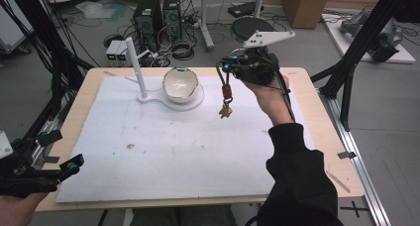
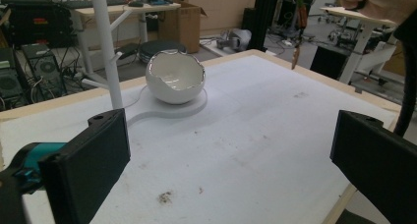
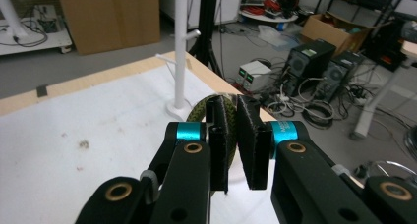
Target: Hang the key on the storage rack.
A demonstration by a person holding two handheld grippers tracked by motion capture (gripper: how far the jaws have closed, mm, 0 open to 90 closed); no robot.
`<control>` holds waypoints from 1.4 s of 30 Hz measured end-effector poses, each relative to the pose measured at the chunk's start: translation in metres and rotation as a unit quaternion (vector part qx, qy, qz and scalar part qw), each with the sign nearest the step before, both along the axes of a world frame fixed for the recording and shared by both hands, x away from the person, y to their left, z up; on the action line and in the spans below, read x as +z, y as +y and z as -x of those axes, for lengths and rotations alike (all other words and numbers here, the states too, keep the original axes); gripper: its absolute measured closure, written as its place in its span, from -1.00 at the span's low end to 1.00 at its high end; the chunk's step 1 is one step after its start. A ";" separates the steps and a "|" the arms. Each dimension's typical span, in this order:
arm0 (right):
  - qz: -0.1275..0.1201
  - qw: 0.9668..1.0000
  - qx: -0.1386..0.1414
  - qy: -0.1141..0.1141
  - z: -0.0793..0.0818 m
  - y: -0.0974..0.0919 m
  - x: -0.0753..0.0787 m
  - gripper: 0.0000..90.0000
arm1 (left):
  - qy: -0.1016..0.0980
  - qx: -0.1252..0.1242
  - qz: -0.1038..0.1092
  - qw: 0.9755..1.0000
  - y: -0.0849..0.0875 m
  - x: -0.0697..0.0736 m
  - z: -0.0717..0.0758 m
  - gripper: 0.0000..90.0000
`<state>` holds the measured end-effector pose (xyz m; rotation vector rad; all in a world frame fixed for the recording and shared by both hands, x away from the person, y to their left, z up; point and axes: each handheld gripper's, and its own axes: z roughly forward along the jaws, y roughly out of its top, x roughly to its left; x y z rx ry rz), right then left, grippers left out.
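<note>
Hanging from a braided cord loop [image 1: 220, 72] clamped in the right tool [image 1: 229, 66], a keychain charm [image 1: 226, 109] is held above the desk [image 1: 89, 87], not yet hung on the white peg stand [image 1: 136, 70], while the left tool [image 1: 62, 154] is held apart.

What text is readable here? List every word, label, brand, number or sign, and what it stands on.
None can be read.
The green labels on the white boxes on the floor are too small to read.
The label on top of a black computer tower is blurred.
The right gripper, shut on a green braided cord, has faint marks by its teal band, illegible.
The left gripper, white eggshell bowl and white stand bear no text.
</note>
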<state>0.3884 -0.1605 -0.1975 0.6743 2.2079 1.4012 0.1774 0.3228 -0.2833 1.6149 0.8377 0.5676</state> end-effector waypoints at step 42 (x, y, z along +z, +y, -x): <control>0.017 0.994 0.109 0.024 -0.092 0.173 -0.003 0.86 | 0.011 0.022 0.009 1.000 0.020 -0.007 0.043 -0.96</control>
